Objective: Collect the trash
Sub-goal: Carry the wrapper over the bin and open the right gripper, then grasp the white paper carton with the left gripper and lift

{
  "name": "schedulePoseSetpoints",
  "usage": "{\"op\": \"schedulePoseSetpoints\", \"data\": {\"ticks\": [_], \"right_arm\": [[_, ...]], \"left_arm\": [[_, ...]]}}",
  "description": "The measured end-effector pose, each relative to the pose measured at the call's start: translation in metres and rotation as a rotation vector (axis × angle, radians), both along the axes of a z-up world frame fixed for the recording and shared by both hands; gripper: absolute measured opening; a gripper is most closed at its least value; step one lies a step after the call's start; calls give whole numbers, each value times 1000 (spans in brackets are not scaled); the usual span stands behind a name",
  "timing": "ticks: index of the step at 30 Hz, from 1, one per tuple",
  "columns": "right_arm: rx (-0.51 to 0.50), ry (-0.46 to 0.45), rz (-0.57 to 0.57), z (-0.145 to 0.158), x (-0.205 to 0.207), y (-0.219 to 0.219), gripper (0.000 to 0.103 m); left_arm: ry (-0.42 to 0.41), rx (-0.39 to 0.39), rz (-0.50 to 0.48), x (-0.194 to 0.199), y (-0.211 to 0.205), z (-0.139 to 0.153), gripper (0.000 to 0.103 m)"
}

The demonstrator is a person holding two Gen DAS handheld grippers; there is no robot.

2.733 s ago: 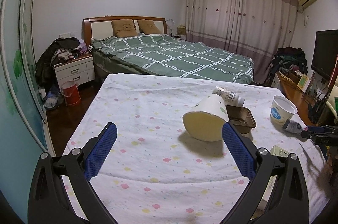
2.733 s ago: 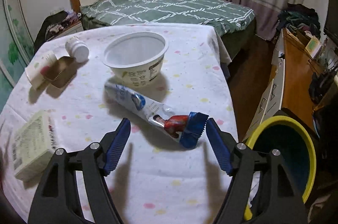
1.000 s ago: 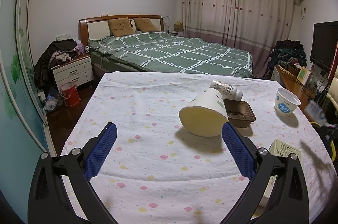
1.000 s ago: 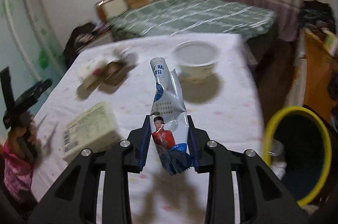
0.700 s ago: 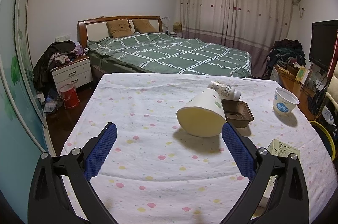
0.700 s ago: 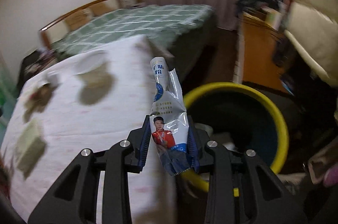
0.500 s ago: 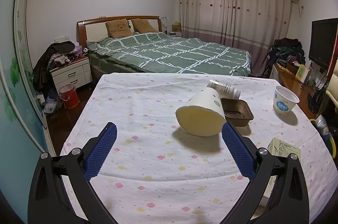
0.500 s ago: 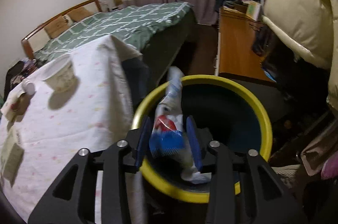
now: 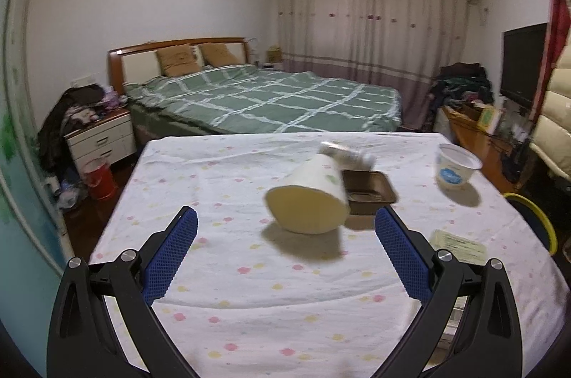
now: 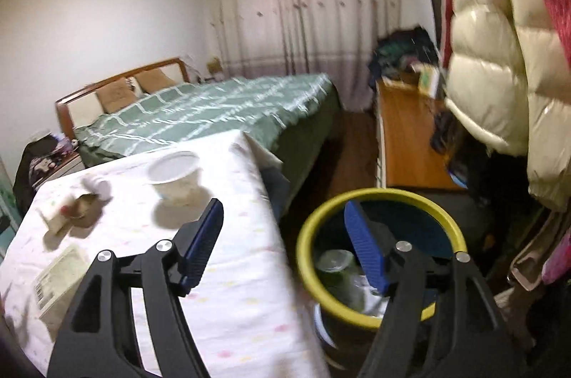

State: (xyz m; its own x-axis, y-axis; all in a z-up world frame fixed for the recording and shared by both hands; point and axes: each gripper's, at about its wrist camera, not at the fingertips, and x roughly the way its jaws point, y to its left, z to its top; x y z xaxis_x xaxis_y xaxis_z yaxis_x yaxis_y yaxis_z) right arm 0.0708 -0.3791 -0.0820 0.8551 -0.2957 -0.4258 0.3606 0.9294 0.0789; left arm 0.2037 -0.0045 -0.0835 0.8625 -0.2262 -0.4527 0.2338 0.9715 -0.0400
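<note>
A table (image 9: 249, 288) under a white cloth dotted with small flowers stands at the foot of a green checked bed (image 9: 271, 99), drawn curtains (image 9: 371, 31) behind. On the cloth lie a tipped paper cup (image 9: 308, 203), a brown tray (image 9: 369, 192), a yogurt tub (image 9: 455, 165) and a flat carton (image 9: 458, 246). The left gripper (image 9: 285, 246) hovers wide open and empty. The right gripper (image 10: 283, 247), jaws just parted with nothing between them, hangs at the yellow-rimmed bin (image 10: 378, 199) (trash lies inside, blurred).

No legible text: blurred blue logo on the tub (image 9: 452, 170), unreadable print on the box (image 10: 59, 280).
</note>
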Motion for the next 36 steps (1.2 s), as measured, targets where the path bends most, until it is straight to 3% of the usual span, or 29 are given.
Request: {"op": "schedulePoseSetpoints", "data": {"ticks": [6,9,13,16,21,29,33,36], "right_arm": [[-97,-67,-3,2,-9,35,69],[-100,-81,-15,3,-12,36,74],[-92,-84,-26,5,-13,35,74],[-93,-83,-29,4,-13,34,75],[-94,-83,-30,3,-12,35,75],[-87,-87,-29,3,-14,34,75],[-86,-87,-29,3,-13,34,75],[-85,-88,-29,3,-14,33,75]], "left_arm": [[3,4,-207,-13,-27,1,98],[18,11,-379,-25,-47,-1,98],[39,99,-546,-43,-82,-10,98],[93,165,-559,-40,-100,-20,98],[225,189,-598,-26,-116,-36,98],[311,295,-562,-10,-142,-54,97],[360,320,-535,-1,-146,-61,81],[393,295,-539,3,-142,-62,74]]}}
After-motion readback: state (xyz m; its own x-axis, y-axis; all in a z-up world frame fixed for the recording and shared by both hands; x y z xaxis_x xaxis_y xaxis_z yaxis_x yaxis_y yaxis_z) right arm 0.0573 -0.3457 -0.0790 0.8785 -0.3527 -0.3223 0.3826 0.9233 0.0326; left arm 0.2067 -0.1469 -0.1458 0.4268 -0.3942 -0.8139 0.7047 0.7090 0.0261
